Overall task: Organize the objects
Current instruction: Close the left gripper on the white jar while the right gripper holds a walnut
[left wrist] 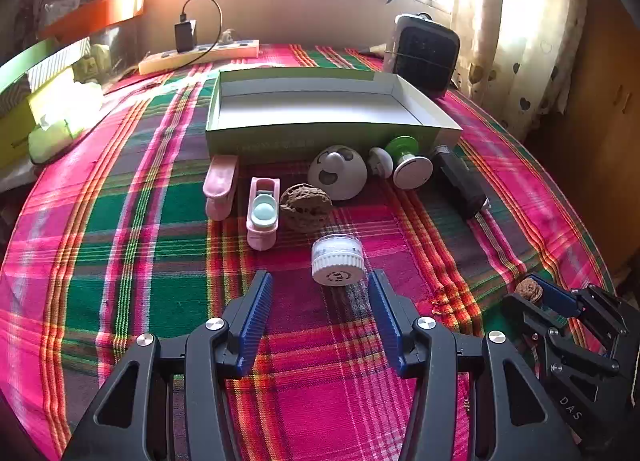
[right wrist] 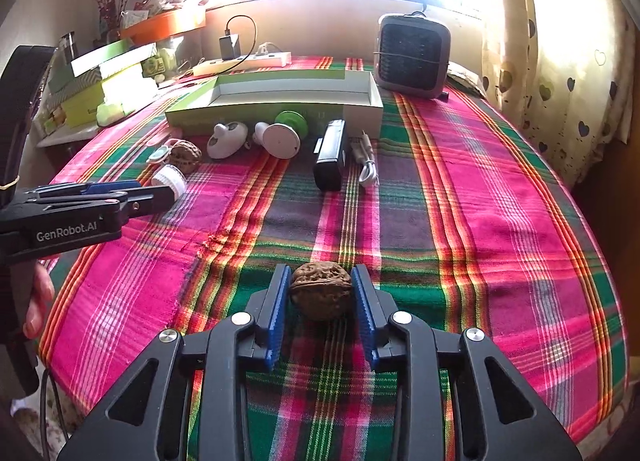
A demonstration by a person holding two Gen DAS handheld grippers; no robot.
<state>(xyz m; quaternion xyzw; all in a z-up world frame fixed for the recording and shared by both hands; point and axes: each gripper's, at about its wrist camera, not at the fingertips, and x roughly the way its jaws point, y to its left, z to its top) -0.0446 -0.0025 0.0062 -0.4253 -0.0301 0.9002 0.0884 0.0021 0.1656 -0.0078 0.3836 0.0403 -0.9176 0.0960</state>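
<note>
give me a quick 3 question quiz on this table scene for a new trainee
1. True or false: the green box already holds items.
2. What sits between the right hand-held gripper fingers? A) walnut B) white jar C) black stapler
3. Which object lies just ahead of the open left hand-held gripper?

Key
1. False; its inside shows bare.
2. A, the walnut. The jaws flank it closely; firm contact is unclear.
3. The white jar, on its side on the plaid cloth.
</note>
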